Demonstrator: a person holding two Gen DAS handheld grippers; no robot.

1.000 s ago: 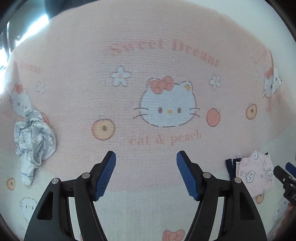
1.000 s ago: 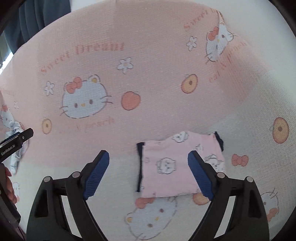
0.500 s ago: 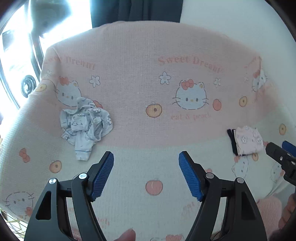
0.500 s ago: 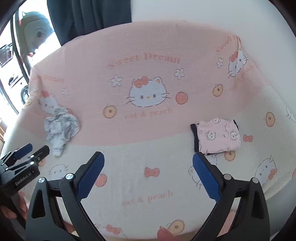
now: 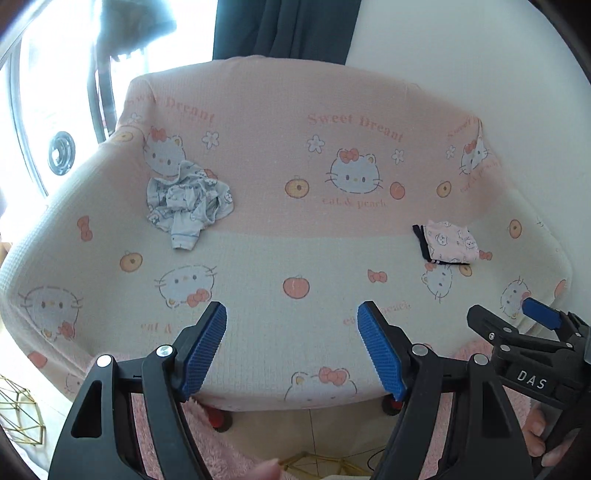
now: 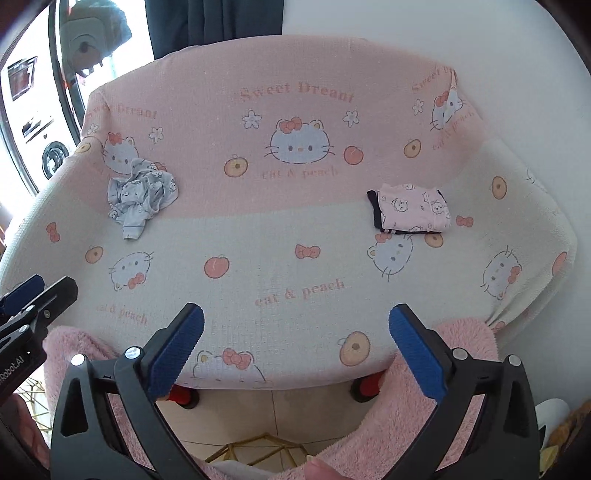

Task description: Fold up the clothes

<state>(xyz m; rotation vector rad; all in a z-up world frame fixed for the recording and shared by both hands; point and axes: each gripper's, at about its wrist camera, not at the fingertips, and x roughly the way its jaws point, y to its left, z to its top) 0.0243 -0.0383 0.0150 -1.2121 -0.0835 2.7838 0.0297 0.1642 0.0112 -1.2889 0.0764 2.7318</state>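
A crumpled pale blue-grey printed garment (image 5: 186,199) lies at the back left of the sofa seat; it also shows in the right wrist view (image 6: 140,197). A folded pink printed garment (image 5: 448,240) with a dark piece under it lies at the right of the seat, also in the right wrist view (image 6: 413,212). My left gripper (image 5: 291,350) is open and empty, held off the sofa's front edge. My right gripper (image 6: 295,350) is open and empty, also off the front edge; it shows at the lower right of the left wrist view (image 5: 517,325).
The sofa (image 5: 295,295) is covered with a pink and cream cat-print throw and stands on red-wheeled feet (image 6: 365,386). A fluffy pink rug (image 6: 424,424) and a gold wire frame (image 5: 18,410) lie on the floor below. A window and dark curtain (image 5: 288,29) are behind.
Both grippers have pulled back and up from close over the seat to off the sofa's front edge. Both stayed open and empty. The garments have not moved.
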